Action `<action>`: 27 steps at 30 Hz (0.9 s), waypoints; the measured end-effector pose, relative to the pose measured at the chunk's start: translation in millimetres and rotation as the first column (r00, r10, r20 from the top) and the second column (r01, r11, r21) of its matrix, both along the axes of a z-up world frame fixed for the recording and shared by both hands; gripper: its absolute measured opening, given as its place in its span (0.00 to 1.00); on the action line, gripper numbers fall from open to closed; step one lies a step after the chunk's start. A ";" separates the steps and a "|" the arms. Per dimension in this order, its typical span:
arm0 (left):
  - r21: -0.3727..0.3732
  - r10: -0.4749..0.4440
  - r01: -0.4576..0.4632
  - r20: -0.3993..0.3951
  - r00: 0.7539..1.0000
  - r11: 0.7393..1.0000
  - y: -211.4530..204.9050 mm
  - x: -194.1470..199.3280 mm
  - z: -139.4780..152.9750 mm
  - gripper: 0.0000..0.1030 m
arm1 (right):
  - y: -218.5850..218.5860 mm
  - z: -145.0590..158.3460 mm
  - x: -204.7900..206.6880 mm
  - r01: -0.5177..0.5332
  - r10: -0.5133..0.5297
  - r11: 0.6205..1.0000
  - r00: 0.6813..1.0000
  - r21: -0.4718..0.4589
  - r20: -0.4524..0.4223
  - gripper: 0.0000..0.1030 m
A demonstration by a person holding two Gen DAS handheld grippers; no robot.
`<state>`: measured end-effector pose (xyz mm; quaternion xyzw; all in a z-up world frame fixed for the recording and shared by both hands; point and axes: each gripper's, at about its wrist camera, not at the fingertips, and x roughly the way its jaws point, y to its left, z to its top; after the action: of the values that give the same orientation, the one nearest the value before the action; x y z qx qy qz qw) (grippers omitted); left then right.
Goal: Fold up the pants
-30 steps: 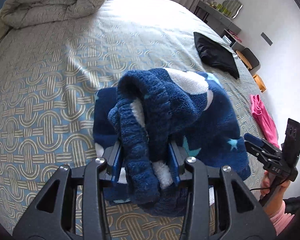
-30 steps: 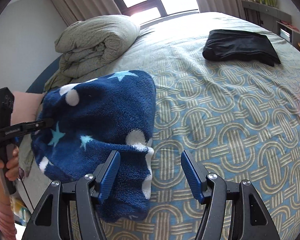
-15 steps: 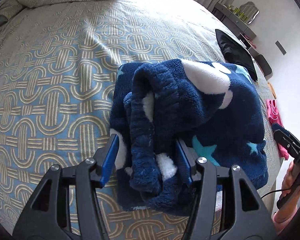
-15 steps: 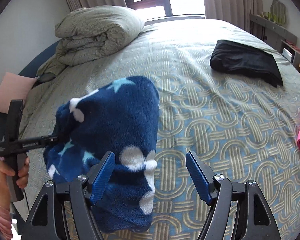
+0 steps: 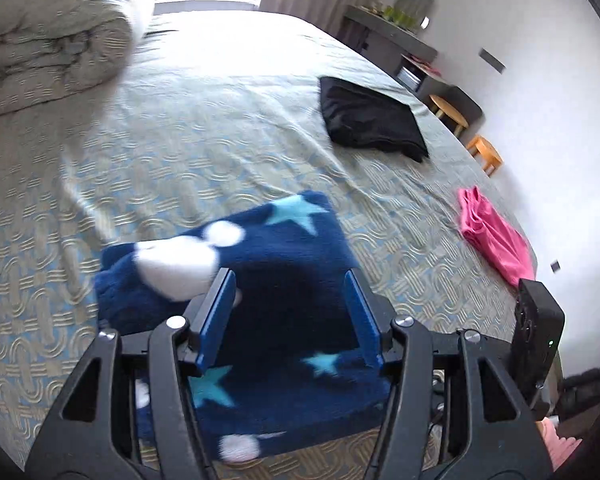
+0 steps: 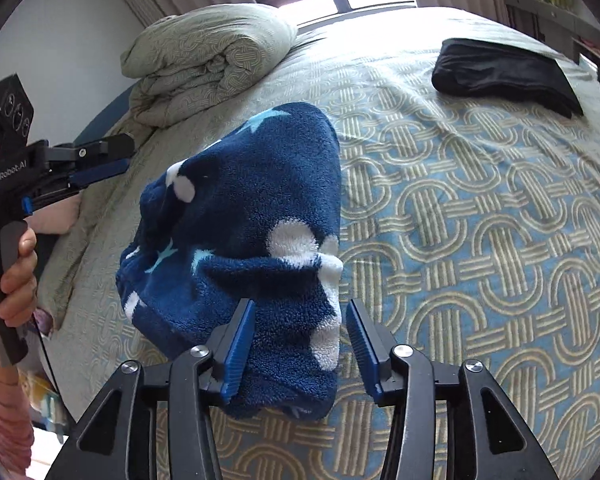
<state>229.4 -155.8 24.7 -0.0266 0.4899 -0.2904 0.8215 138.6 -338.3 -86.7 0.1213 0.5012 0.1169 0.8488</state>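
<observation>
The navy fleece pants [image 5: 260, 280] with white dots and light blue stars lie folded into a thick bundle near the front edge of the bed; they also show in the right wrist view [image 6: 244, 240]. My left gripper [image 5: 290, 316] is open and empty, held just above the bundle's near side. It also shows at the left of the right wrist view [image 6: 100, 160], clear of the cloth. My right gripper [image 6: 298, 340] is open and empty, its fingers on either side of the bundle's near corner.
A folded black garment [image 5: 372, 120] lies at the far right of the bed [image 6: 480, 240]. A pink garment [image 5: 492, 236] lies near the right edge. A rolled duvet [image 6: 208, 60] sits at the head. Stools [image 5: 484, 148] and a shelf [image 5: 392, 36] stand beside the wall.
My left gripper has opened, let go of the pants' waistband and pulled back. The pants have dropped flat onto the bed. My right gripper has stayed open.
</observation>
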 end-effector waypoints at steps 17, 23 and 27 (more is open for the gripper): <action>0.455 -0.024 0.022 -0.001 1.000 0.890 -109.1 65.6 -120.4 0.76 | 24.4 -26.5 -28.2 0.033 -0.032 0.997 0.999 0.073 -0.017 0.25; 0.351 -0.040 0.011 0.076 0.996 0.936 -88.8 46.1 -63.0 0.70 | 11.3 -10.8 -19.1 -0.025 0.031 0.995 0.997 0.092 -0.067 0.37; 0.290 -0.034 -0.014 0.158 0.987 0.957 -55.7 27.2 -21.1 0.70 | -0.2 12.2 -21.6 -0.022 0.023 1.000 0.999 0.016 -0.024 0.44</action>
<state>256.5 -211.5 3.6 0.1201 0.4592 -0.2209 0.8520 117.0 -338.5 -74.5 0.1239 0.5120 0.1289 0.8402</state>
